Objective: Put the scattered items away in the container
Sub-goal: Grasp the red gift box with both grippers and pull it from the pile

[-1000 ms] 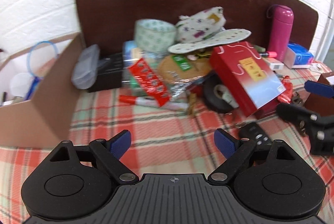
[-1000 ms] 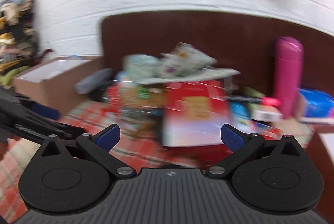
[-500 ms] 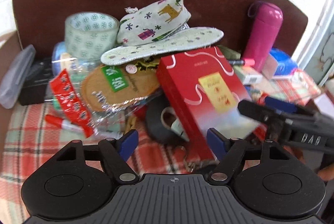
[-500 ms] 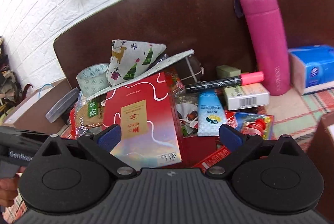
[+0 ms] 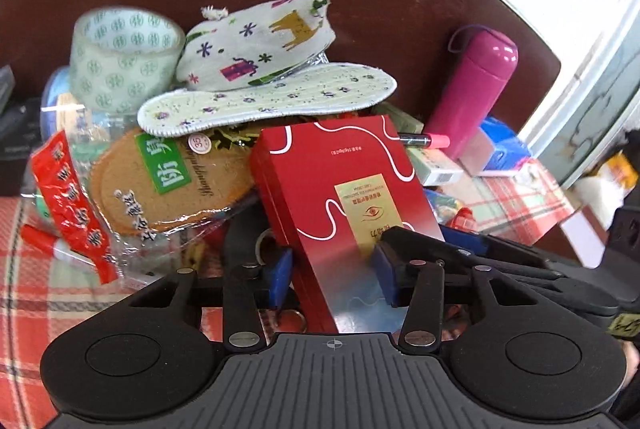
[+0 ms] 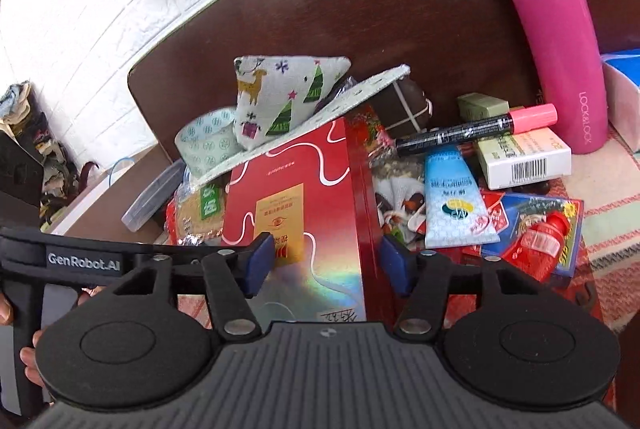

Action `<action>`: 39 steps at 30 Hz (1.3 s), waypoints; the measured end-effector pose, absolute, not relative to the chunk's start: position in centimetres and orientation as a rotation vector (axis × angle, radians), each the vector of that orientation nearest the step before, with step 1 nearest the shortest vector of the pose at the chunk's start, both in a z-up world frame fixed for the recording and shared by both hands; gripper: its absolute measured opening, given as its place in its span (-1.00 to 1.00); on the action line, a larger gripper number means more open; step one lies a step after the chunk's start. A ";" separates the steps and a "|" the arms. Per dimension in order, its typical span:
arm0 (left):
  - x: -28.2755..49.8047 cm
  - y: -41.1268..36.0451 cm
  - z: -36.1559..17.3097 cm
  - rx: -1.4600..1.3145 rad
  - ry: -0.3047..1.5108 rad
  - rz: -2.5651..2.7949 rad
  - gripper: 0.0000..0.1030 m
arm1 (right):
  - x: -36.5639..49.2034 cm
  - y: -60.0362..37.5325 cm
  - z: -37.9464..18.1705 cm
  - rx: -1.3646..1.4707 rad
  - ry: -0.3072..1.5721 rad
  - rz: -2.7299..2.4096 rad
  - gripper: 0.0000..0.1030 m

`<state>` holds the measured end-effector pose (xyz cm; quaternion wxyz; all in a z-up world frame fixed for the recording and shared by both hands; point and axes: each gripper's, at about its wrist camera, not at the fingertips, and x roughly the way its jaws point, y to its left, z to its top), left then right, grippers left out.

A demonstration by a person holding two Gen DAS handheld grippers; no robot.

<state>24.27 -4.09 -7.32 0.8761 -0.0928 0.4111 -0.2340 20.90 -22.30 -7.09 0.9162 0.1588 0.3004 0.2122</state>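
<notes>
Both grippers have closed in on the pile since half a second ago, and each pair of blue pads now brackets the near end of the glossy red rectangular box (image 5: 340, 205). The left gripper (image 5: 332, 279) stands half-open, one pad beside the box's left edge and the other over its face; whether either presses the cardboard cannot be told. The right gripper (image 6: 326, 263) is likewise half-open astride the same box (image 6: 296, 213), one pad at its right side wall, the other over the gold label. In the right wrist view the other tool crosses at left, its black body marked "GenRobot.AI".

Leaning on the heap, the box runs its long axis from near to far, its iridescent end nearest and its far end raised. Its gold label and small print read upside down.

Left of it lies a cork-brown insole in clear wrap (image 5: 168, 181) with a green Chinese label and a "35" sticker. A pale floral insole (image 5: 264, 101) rests across the box's far end, with a printed fabric pouch (image 5: 256, 45) on top. Right of the box lie a pale blue tube (image 6: 452, 205) and a black marker with pink cap (image 6: 476, 131). Farther right stands a pink flask (image 6: 552, 41) lettered "LOCK&LOCK".
</notes>
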 end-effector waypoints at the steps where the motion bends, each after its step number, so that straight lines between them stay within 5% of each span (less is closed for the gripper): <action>1: 24.1 -4.1 -7.3 -0.189 0.857 -0.493 -0.12 | 20.7 -22.2 -7.0 0.324 0.625 0.435 0.19; 17: 9.2 5.4 -6.6 -0.171 0.901 -0.305 -0.03 | 9.6 -12.7 -7.2 0.288 0.742 0.615 0.14; 23: 6.5 9.0 -8.4 -0.263 0.942 -0.263 0.18 | 6.1 -10.3 -8.5 0.322 0.762 0.668 0.51; 31: 5.6 11.7 -9.9 -0.326 0.940 -0.279 0.19 | 5.4 -10.4 -7.9 0.230 0.744 0.581 0.50; 39: 6.3 11.1 -10.8 -0.350 0.937 -0.337 0.43 | 5.3 -10.2 -9.4 0.275 0.816 0.640 0.30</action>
